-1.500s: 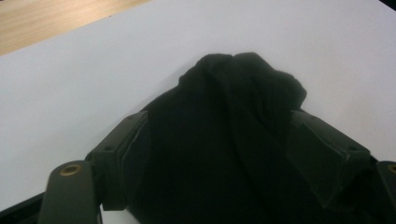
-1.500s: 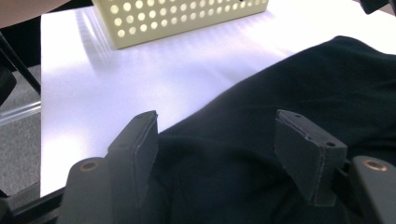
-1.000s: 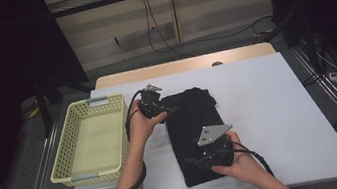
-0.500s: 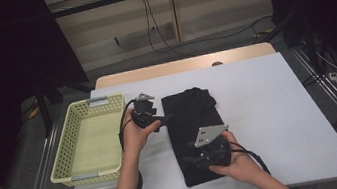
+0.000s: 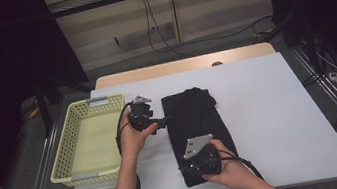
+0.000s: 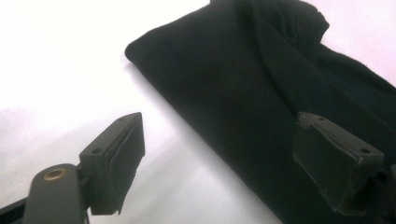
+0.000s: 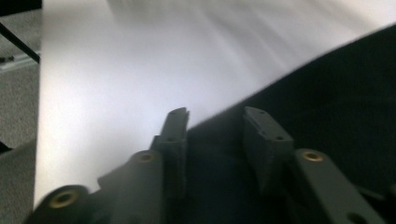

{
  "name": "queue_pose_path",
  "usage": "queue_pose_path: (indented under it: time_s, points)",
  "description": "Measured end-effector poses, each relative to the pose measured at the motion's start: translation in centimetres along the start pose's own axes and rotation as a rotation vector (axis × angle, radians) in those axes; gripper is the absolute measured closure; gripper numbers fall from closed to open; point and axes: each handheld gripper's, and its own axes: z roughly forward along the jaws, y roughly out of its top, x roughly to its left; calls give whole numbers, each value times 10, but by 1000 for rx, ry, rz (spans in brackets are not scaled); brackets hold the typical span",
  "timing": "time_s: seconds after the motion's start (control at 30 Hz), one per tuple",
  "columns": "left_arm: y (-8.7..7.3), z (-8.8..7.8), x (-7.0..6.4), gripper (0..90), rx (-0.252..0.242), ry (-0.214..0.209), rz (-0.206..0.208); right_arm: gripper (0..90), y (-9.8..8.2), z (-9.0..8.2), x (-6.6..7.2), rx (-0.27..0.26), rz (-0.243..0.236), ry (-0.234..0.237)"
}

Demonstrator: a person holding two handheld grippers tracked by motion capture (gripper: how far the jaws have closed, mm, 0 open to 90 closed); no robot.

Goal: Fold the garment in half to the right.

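A black folded garment lies lengthwise on the white table. My left gripper hovers at the cloth's left edge, near its far half. In the left gripper view it stands open wide, one jaw over bare table and the other over the garment. My right gripper is at the garment's near left corner. Its jaws have just been closing and stand narrow, with the garment's edge between them. A gap is visible between the pads.
A pale yellow mesh basket stands at the table's left side, close to my left hand. White table surface stretches to the right of the garment. Cables trail over the floor beyond the table's far edge.
My left gripper has shifted left off the garment's top toward the basket side. My right gripper has slid a little left and nearer, to the garment's near corner.
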Motion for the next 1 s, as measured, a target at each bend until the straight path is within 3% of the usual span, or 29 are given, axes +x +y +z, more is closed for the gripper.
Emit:
queue_pose_path:
  time_s: [0.17,0.5,0.6,0.8,1.0]
  points:
    - [-1,0,0,180,0,-3,-3,850,-3,-8,-5,-36,32,-7]
    - [-2,-1,0,177,1,-2,-4,861,-7,-32,-13,-88,55,-24]
    - [-3,-1,-2,176,5,-4,1,861,-11,-44,-15,-129,75,-34]
    - [-2,0,-3,177,4,8,3,853,-31,-71,-23,-225,154,-84]
    - [-2,2,-6,177,12,8,6,846,-50,-85,-29,-227,191,-126]
